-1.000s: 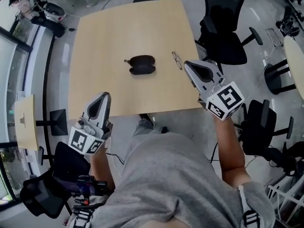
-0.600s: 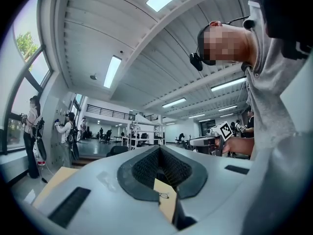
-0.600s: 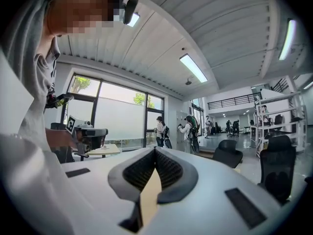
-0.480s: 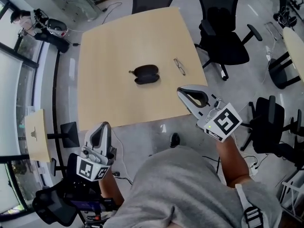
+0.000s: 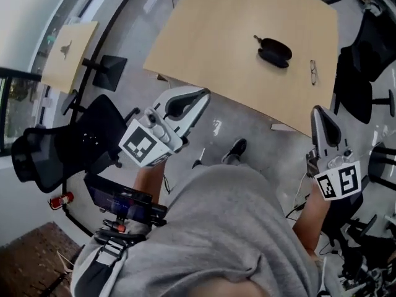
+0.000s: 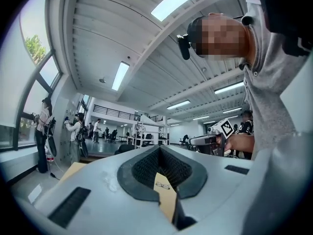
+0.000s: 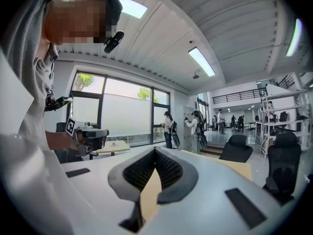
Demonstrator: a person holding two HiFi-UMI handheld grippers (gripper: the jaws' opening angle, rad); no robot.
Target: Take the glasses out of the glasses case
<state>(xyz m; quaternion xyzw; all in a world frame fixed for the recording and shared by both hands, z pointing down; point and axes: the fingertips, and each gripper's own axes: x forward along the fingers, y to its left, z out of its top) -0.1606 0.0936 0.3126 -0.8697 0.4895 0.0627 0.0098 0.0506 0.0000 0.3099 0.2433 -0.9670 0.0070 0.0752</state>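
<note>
The black glasses case (image 5: 274, 50) lies on the wooden table (image 5: 216, 36), its two dark halves side by side. The thin-framed glasses (image 5: 312, 72) lie on the table just to the right of the case. My left gripper (image 5: 201, 93) hangs over the floor, short of the table's near edge, shut and empty. My right gripper (image 5: 318, 111) is also off the table, below its right corner, shut with nothing in it. In the left gripper view the gripper (image 6: 159, 148) has its jaws together, and the glasses (image 6: 163, 185) show small through the slit. The right gripper view shows its gripper (image 7: 155, 148) shut too.
A black office chair (image 5: 62, 147) stands at the left by a small side table (image 5: 71, 48). More chairs (image 5: 371, 42) stand at the table's right. The person's shoe (image 5: 234, 148) is on the grey floor. People (image 7: 195, 126) stand far off by the windows.
The person has backed away and turned. The table, case and glasses have slid to the upper right of the head view. Both grippers now hang over the floor, still shut.
</note>
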